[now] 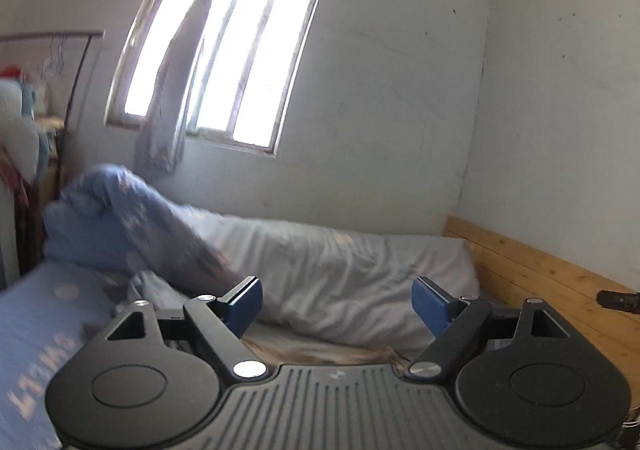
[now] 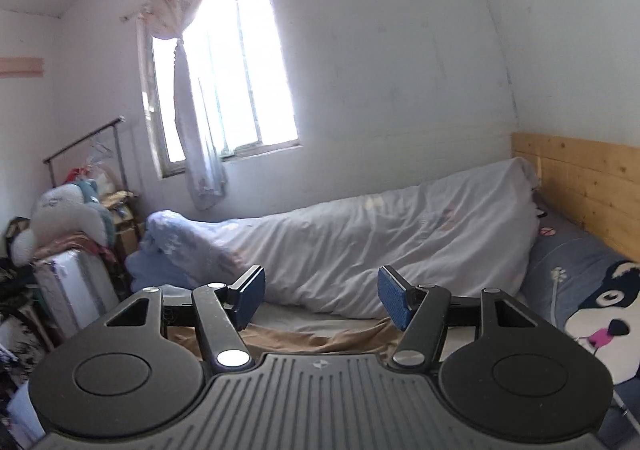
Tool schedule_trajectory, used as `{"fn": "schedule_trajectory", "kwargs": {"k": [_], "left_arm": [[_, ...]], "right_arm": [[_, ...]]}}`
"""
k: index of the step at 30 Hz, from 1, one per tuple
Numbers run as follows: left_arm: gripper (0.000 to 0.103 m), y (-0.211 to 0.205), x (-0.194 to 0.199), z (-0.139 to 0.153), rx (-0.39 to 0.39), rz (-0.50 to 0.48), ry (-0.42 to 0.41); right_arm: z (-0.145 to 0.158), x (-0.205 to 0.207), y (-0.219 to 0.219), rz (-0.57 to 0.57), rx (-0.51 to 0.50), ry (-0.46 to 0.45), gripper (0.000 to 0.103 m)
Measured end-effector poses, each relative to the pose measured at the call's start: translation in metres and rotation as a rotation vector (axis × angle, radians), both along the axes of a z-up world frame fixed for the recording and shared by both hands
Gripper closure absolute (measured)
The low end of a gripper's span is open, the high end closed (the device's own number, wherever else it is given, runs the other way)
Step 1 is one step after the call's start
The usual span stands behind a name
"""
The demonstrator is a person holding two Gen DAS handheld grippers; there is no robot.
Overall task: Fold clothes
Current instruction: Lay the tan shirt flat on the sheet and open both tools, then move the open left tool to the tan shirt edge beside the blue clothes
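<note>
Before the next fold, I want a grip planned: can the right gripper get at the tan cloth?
Probably yes. The right gripper is open and empty, and the tan cloth lies uncovered on the bed just below its fingers, with nothing between.

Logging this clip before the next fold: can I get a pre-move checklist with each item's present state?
1. Left gripper jaws open, nothing between them: ok.
2. Right gripper jaws open, nothing between them: ok.
3. Tan garment in view just below both grippers: ok.
4. Garment spread flat for folding: cannot tell, mostly hidden behind the gripper bodies.
5. White duvet bunched along the wall, apart from the jaws: ok.
6. Dog-print pillow lies to the right, off the garment: ok.
</note>
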State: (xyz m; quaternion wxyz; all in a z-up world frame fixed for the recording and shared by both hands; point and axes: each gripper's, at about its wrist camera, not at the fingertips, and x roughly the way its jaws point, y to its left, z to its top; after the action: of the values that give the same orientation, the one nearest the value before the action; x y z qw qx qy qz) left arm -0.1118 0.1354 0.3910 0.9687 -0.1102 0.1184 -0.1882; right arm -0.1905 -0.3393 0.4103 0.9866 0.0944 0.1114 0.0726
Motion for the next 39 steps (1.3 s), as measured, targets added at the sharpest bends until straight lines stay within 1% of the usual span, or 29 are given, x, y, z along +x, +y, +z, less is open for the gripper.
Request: {"fn": "schedule_trajectory", "kwargs": {"k": [2,5,9,12,14,16,20,23,24,27,30,33,35,37,38,39], "left_arm": [[0.021,-0.003,-0.009,-0.014,-0.015,-0.017,0.025],[0.021,-0.002,-0.019,-0.037,-0.002,-0.002,0.056],[0.021,0.017,-0.023,-0.079,-0.051,0.040,0.168],[0.022,0.031,-0.020,-0.115,-0.054,0.083,0.260],[0.022,0.041,-0.018,-0.132,-0.051,0.111,0.301],[0.023,0.052,-0.018,-0.143,-0.057,0.148,0.316],[0.023,0.079,-0.015,-0.149,-0.106,0.257,0.323],[0.023,0.090,-0.015,-0.153,-0.115,0.339,0.310],[0.023,0.092,-0.015,-0.154,-0.119,0.349,0.304],[0.023,0.085,-0.005,-0.159,-0.123,0.315,0.308],[0.023,0.076,0.004,-0.166,-0.130,0.279,0.321],[0.023,0.067,0.014,-0.174,-0.160,0.246,0.317],[0.023,0.061,0.019,-0.179,-0.157,0.248,0.301],[0.023,0.059,0.024,-0.185,-0.138,0.276,0.284],[0.023,0.062,0.025,-0.188,-0.151,0.294,0.282],[0.023,0.067,0.028,-0.193,-0.180,0.306,0.291]], "right_arm": [[-0.009,-0.012,0.004,0.010,0.009,0.014,0.037],[-0.033,-0.023,0.006,0.021,-0.004,0.059,0.037],[-0.079,-0.031,0.001,0.031,-0.013,0.167,0.037],[-0.114,-0.032,-0.001,0.012,-0.013,0.244,0.037],[-0.129,-0.034,-0.001,0.013,-0.003,0.266,0.037],[-0.139,-0.035,0.006,0.029,0.001,0.269,0.037],[-0.144,-0.029,0.026,0.070,0.011,0.240,0.037],[-0.146,-0.017,0.044,0.112,0.052,0.213,0.037],[-0.147,-0.012,0.051,0.124,0.064,0.204,0.037],[-0.150,0.003,0.072,0.148,0.090,0.181,0.037],[-0.152,0.015,0.085,0.159,0.122,0.184,0.037],[-0.148,0.022,0.091,0.164,0.116,0.178,0.037],[-0.146,0.026,0.093,0.162,0.114,0.172,0.037],[-0.148,0.032,0.094,0.155,0.117,0.169,0.037],[-0.150,0.036,0.095,0.149,0.122,0.169,0.037],[-0.154,0.040,0.096,0.144,0.131,0.167,0.037]]}}
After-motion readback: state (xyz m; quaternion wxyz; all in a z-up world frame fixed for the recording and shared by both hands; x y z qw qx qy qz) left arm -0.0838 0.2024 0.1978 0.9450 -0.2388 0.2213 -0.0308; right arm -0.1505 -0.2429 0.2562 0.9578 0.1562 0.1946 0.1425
